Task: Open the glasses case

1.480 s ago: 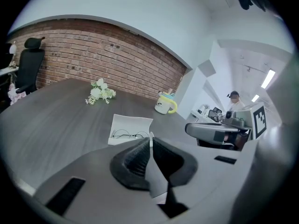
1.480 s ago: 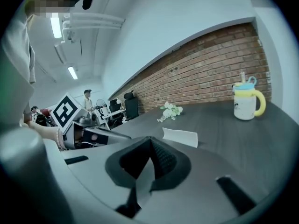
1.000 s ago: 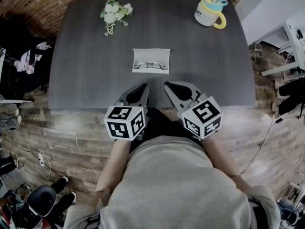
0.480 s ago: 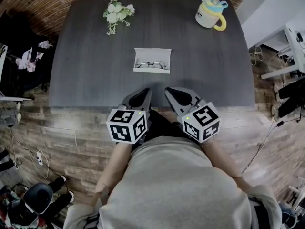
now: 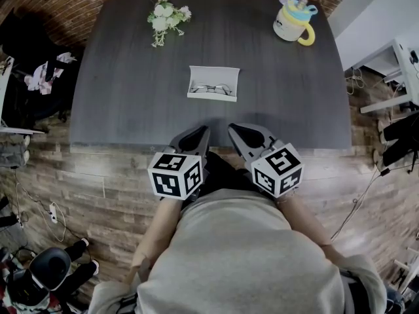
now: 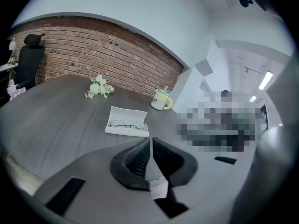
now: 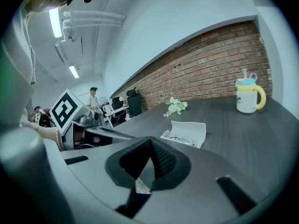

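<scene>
The white glasses case (image 5: 214, 84) lies open in the middle of the dark grey table (image 5: 131, 103), lid up, with a pair of thin-rimmed glasses inside. It also shows as the open case (image 6: 127, 122) in the left gripper view and the open case (image 7: 186, 133) in the right gripper view. My left gripper (image 5: 203, 131) and right gripper (image 5: 232, 129) sit side by side at the table's front edge, well short of the case. The left gripper's (image 6: 150, 140) jaws meet with nothing between them. The right gripper (image 7: 149, 139) is shut and empty too.
A small bunch of white flowers (image 5: 167, 18) lies at the table's far left. A white and yellow mug (image 5: 294, 21) with a blue lid stands at the far right. A black office chair (image 6: 29, 55) stands off the table's left end, with a brick wall behind.
The left gripper has drawn back a little toward the table's front edge. The right gripper has barely moved. The case lies as before, open.
</scene>
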`<state>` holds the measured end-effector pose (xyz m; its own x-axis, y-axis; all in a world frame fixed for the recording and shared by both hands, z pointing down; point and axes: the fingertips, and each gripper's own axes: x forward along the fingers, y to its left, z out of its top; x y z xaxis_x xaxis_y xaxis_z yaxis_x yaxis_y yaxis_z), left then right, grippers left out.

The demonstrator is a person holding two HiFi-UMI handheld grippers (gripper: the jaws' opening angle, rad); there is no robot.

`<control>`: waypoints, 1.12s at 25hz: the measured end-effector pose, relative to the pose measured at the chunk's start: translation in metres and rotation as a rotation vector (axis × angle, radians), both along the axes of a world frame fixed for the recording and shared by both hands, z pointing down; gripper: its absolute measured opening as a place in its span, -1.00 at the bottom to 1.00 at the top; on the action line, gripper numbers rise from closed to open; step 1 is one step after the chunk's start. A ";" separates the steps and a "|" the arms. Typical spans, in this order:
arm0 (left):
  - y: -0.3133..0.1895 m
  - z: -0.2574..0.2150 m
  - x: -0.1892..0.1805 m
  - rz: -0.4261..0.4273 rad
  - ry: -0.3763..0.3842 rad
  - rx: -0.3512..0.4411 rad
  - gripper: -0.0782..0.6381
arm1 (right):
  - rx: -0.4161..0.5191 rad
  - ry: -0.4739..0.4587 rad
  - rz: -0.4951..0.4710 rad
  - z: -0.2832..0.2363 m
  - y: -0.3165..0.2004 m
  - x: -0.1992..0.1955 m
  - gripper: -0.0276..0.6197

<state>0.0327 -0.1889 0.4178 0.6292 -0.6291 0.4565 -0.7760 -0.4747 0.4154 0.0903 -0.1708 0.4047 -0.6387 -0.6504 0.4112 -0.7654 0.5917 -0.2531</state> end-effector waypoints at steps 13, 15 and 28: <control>0.000 0.000 -0.003 -0.013 0.007 -0.003 -0.68 | 0.001 0.005 0.025 0.001 -0.002 0.005 -0.90; -0.001 0.000 -0.004 -0.014 0.009 -0.004 -0.68 | 0.008 0.017 0.028 0.001 -0.004 0.006 -0.90; 0.001 -0.003 -0.011 -0.026 0.000 -0.001 -0.68 | 0.012 -0.016 0.096 -0.002 -0.013 0.020 -0.90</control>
<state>0.0220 -0.1882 0.4152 0.6126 -0.6447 0.4573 -0.7881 -0.4543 0.4154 0.1101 -0.1837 0.4031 -0.5795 -0.7139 0.3932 -0.8148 0.5185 -0.2594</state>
